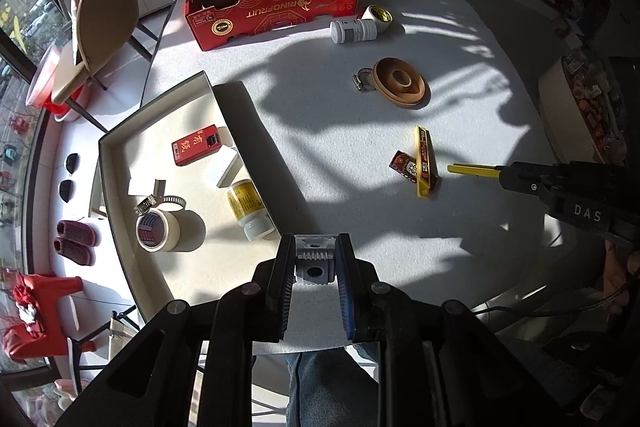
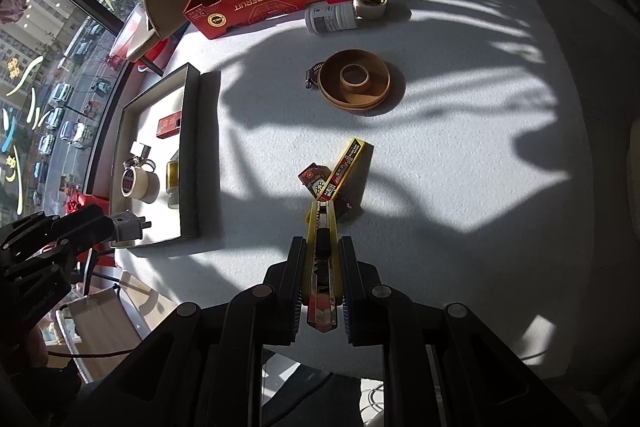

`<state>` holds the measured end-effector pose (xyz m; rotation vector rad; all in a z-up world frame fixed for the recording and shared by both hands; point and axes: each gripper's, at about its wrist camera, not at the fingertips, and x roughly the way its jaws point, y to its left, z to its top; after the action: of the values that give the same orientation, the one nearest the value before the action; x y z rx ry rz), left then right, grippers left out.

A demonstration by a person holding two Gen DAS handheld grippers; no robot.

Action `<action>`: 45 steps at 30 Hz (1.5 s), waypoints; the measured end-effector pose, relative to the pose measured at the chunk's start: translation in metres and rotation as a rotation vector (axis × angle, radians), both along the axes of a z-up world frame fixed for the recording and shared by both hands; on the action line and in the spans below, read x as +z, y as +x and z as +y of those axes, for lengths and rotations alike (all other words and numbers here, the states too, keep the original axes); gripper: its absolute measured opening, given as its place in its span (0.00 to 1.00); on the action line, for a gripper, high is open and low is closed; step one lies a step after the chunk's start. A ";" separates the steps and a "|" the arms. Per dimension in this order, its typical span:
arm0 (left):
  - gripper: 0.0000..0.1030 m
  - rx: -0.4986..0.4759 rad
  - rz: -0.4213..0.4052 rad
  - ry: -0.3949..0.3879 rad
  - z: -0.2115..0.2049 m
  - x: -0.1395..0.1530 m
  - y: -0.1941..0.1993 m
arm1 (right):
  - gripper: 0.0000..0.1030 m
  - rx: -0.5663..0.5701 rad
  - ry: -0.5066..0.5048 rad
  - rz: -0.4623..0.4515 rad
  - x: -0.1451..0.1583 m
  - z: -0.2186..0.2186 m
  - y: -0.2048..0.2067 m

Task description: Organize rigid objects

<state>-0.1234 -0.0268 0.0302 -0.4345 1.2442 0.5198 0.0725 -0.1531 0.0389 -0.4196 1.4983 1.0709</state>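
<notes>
Partly sorted: tray [image 1: 120, 147] at 9 o'clock holds several items; left fingers [image 1: 314, 259] clamp grey block [image 1: 315, 263], right fingers [image 2: 322, 267] clamp yellow knife [image 2: 320, 251]; worktop [image 1: 340, 155] clutter at 12 remaining.

Hard sunlight pours in from the windows [image 2: 48, 75] on the left, laying bright patches and long, sharp-edged shadows across the white table [image 1: 360, 155]. The tray [image 1: 120, 163] glares brightly. Far right of the room sinks into darkness. Both fisheye views bend strongly at their edges; focus stays crisp.

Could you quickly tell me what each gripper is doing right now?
Left gripper: shut on a small grey block.
Right gripper: shut on a yellow utility knife.
</notes>
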 end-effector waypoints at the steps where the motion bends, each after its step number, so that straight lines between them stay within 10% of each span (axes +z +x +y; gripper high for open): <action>1: 0.21 0.008 -0.005 0.000 0.004 -0.002 -0.005 | 0.17 0.007 0.001 -0.005 0.001 0.006 -0.004; 29: 0.21 0.311 -0.087 -0.030 0.155 -0.035 -0.118 | 0.17 0.229 0.038 -0.045 0.036 0.184 -0.110; 45: 0.21 0.360 -0.076 -0.076 0.212 -0.057 -0.108 | 0.17 0.316 -0.001 -0.022 0.027 0.262 -0.149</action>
<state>-0.2311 0.1847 -0.0268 -0.7432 1.1190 0.7552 -0.0769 0.1090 0.0655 -0.6827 1.4423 1.3067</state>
